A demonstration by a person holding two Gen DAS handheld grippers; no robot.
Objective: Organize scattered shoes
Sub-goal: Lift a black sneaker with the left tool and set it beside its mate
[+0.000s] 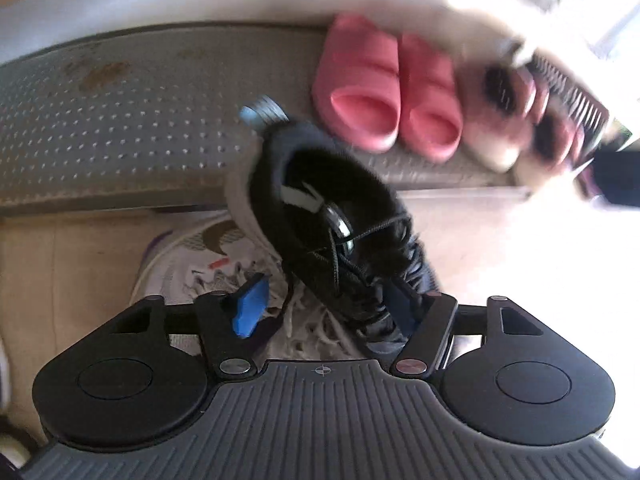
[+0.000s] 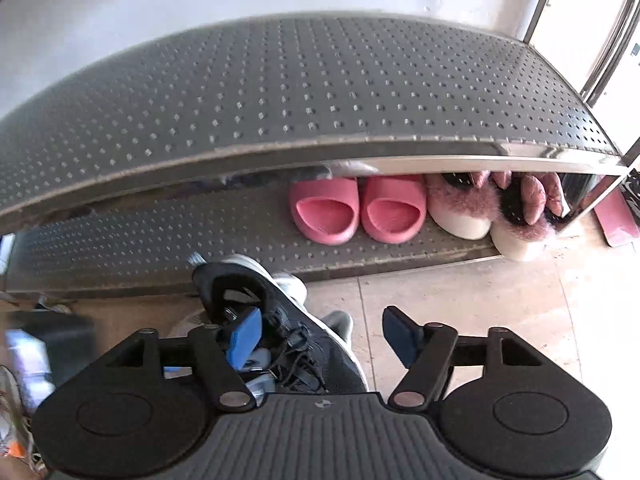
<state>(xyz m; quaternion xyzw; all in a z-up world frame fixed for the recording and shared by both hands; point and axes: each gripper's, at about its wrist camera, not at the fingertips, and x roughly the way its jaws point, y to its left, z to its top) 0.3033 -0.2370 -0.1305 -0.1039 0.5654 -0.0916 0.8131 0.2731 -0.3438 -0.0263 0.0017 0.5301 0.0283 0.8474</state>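
A black lace-up sneaker (image 1: 280, 168) with a white sole stands tilted in front of the lower shelf (image 1: 120, 128), heel toward the shelf, partly over a white sneaker (image 1: 200, 264) on the floor. My left gripper (image 1: 328, 308) straddles its laced front. The right pad touches the tongue side, while the left blue pad (image 1: 250, 308) stands free of it, so the jaws are open. In the right wrist view the same black sneaker (image 2: 296, 336) lies under my right gripper (image 2: 322, 336), which is open and holds nothing.
Pink slides (image 2: 356, 208) and fluffy pink slippers (image 2: 464, 208) sit side by side on the right of the lower shelf (image 2: 140, 240). The perforated upper shelf (image 2: 280, 88) overhangs it. Tiled floor (image 2: 480, 312) lies to the right. Blurred clutter (image 2: 28, 352) fills the left.
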